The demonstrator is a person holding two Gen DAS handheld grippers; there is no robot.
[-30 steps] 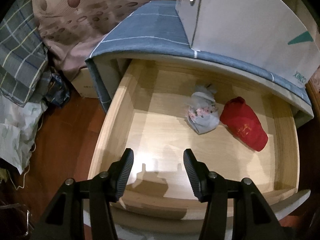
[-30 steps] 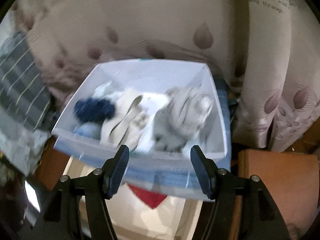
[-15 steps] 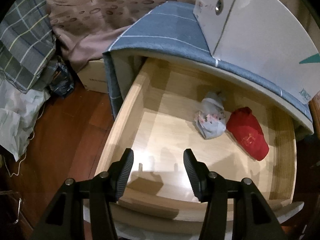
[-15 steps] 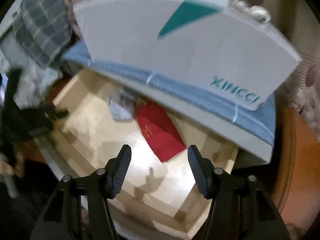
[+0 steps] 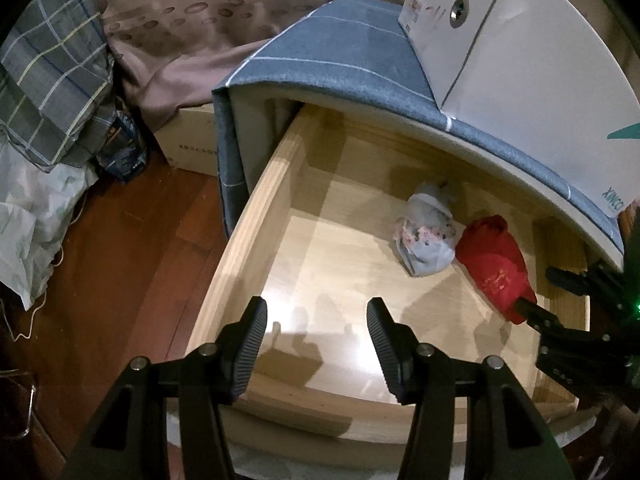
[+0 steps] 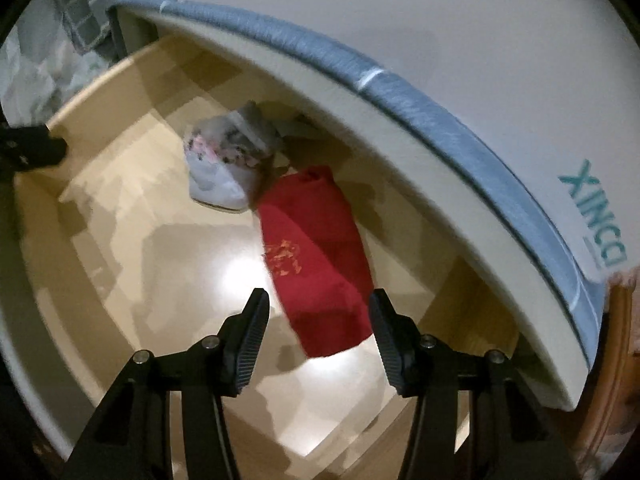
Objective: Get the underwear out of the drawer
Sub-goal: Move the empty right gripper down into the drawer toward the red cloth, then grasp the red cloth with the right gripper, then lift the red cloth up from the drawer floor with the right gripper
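The red underwear (image 6: 316, 256) lies folded in the drawer (image 5: 248, 216), touching a pale floral pair (image 5: 426, 236). The right tool (image 6: 316, 320), jaws apart and just closing, straddles its near end; the left tool (image 5: 316, 332) hangs apart, empty. Soft, light cloth: pinch a thick fold.

The left claw (image 5: 316, 336) is pointing steeply down, jaws apart and empty. The right claw (image 6: 318, 332) is aiming down too; its jaws have just been closing, gripping nothing.
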